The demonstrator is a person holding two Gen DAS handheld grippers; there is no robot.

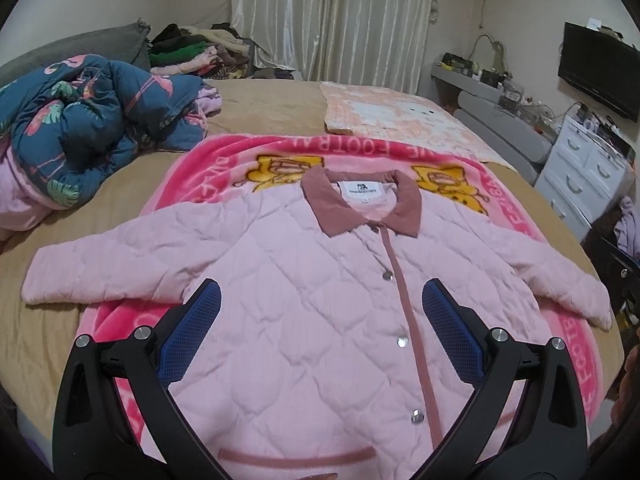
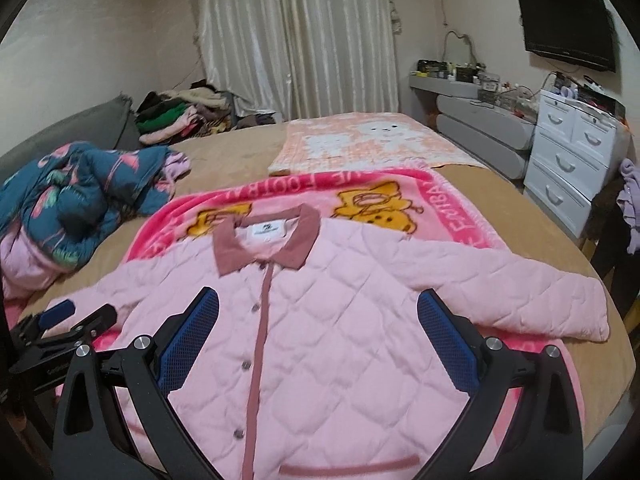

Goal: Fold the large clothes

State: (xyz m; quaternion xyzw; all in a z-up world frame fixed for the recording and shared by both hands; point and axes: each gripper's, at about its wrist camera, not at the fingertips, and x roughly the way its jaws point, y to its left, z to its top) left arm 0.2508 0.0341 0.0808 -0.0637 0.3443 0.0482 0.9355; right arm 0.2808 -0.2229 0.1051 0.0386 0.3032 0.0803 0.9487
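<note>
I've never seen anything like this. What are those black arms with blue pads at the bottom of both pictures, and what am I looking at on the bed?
Those are hand-held grippers, not a robot: a person holds one in each hand. Each carries a wide-angle camera looking forward along its two fingers, so each picture is one gripper's own view. One picture comes from the left gripper, the other from the right gripper. Both are open and hold nothing.

Under them lies a pale pink quilted jacket with a dusty-rose collar, buttoned, front up, sleeves spread. It rests on a bright pink cartoon blanket on the tan-covered bed. A crumpled dark blue flamingo-print quilt sits to the left, and a peach checked blanket lies beyond. In the right gripper's view, the left gripper shows at the left edge.
</note>
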